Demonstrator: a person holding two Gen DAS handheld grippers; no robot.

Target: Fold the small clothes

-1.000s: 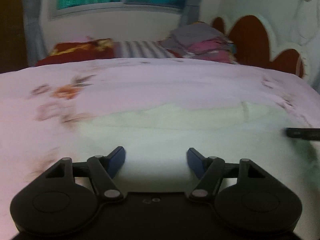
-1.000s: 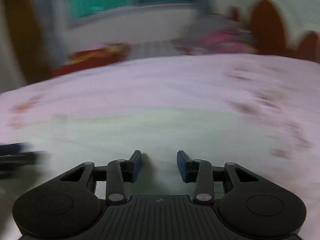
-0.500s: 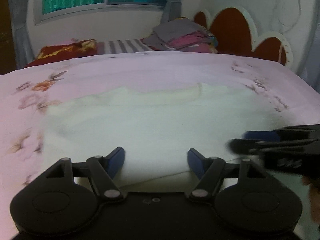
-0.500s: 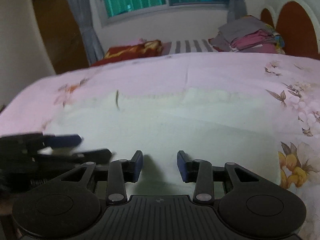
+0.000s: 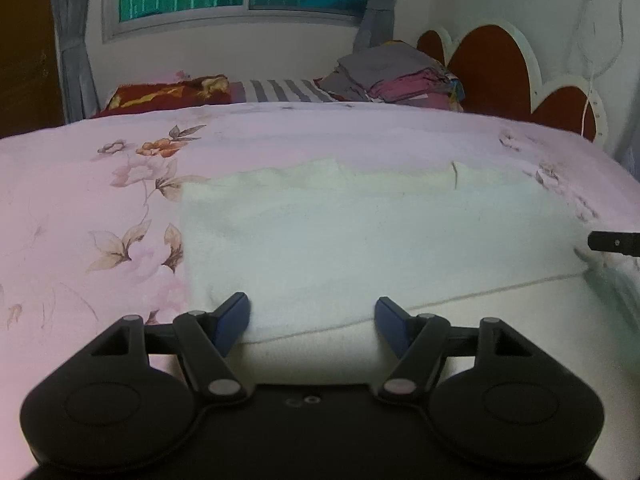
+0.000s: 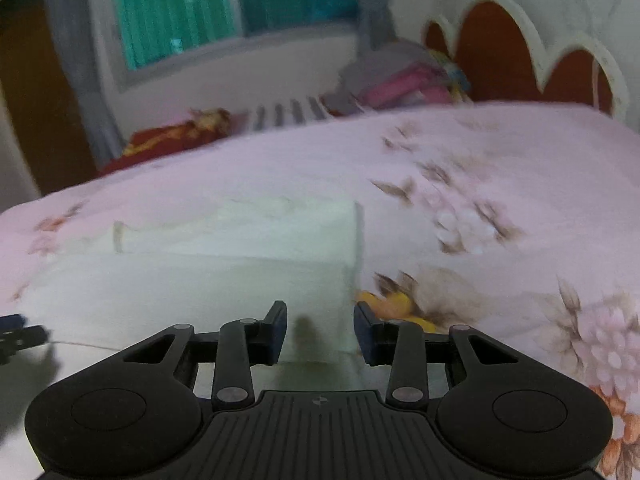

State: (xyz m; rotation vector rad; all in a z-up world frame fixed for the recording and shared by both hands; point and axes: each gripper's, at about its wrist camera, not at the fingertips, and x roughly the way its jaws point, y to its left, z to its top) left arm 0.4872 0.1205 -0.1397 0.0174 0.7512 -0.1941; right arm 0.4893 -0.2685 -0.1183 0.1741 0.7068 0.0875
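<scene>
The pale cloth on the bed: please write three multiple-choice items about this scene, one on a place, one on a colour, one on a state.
1. Where does the pale cloth lie?
A. on the pink floral bedspread
B. on the floor
C. on the folded pile

2. What colour are the fingertips of the left hand-held gripper?
A. red
B. blue
C. yellow

3. How is the right hand-held gripper?
A. shut on the cloth
B. out of view
C. open

Answers: 1 A, bedspread shows all around the cloth. 2 B, both pads are dark blue. 3 C, cloth shows in the wide gap between its fingers.
</scene>
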